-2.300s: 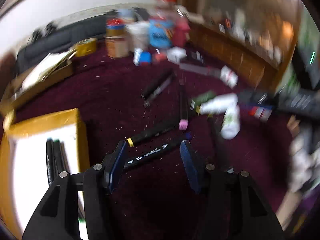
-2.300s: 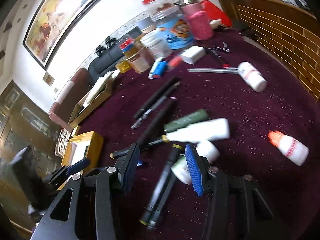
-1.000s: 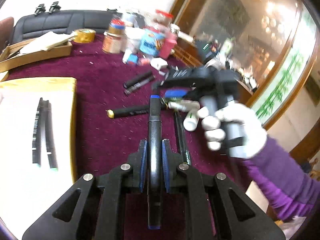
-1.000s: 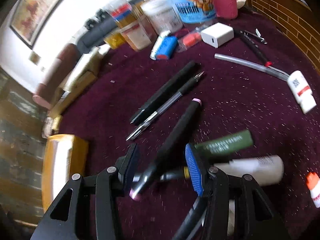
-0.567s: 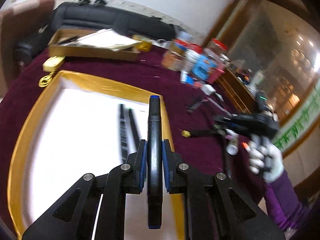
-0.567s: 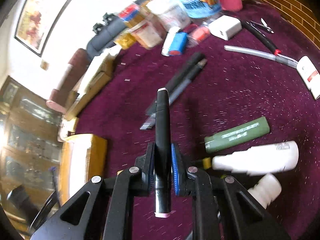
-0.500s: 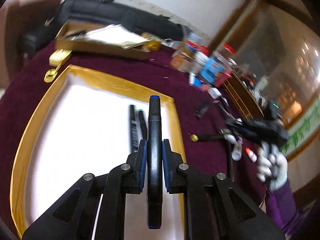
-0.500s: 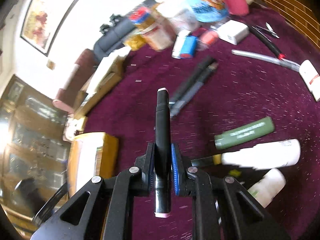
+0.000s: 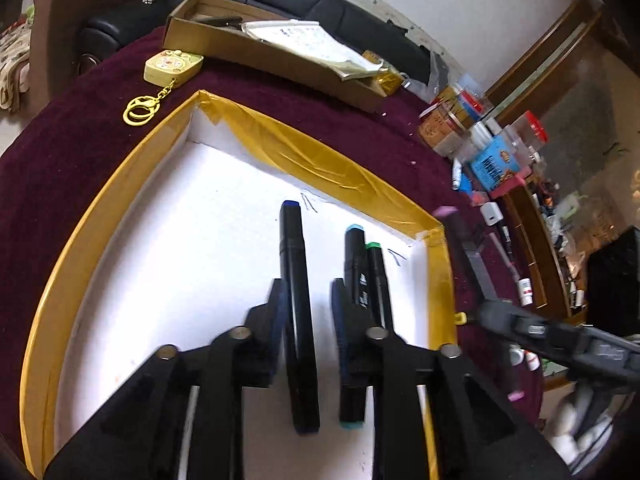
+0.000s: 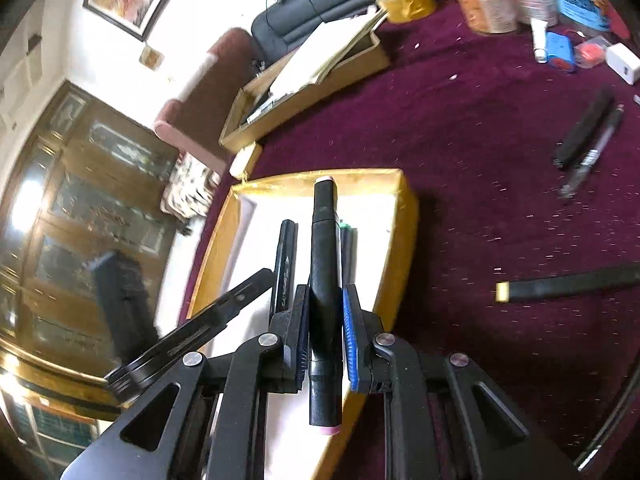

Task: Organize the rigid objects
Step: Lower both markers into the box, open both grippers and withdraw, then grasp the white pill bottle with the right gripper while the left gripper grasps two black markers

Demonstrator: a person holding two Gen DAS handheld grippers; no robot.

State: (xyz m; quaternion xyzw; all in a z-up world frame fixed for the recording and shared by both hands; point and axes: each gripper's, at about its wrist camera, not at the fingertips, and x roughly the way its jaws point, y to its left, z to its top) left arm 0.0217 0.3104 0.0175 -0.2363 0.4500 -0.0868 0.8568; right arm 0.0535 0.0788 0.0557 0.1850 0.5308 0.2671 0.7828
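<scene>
Left gripper [image 9: 306, 312] hangs over the big shallow white tray with the yellow-taped rim [image 9: 340, 168], its jaws having just been opening and now standing slightly apart around the black blue-capped marker [image 9: 298, 308], which lies on the white floor between the pads with neither pad pressing it, so it looks released. Just to its right in the tray lie a black teal-capped marker [image 9: 354, 280] and a thinner black green-capped marker [image 9: 378, 276], side by side and touching. Right gripper [image 10: 325, 330] is clamped narrow on a black pink-capped marker [image 10: 325, 264] at mid-barrel, held above the near-right part of the same tray and pointing along the markers already laid there. On the dark red tablecloth [image 10: 500, 184] a black yellow-capped marker [image 10: 568, 282] and two dark pens [image 10: 584, 136] still wait. These markers are probably light, stiff and smooth-sided, prone to roll or pivot if pinched near a cap; a hold across the middle of the barrel, as the right gripper has, should keep one level for setting down.
</scene>
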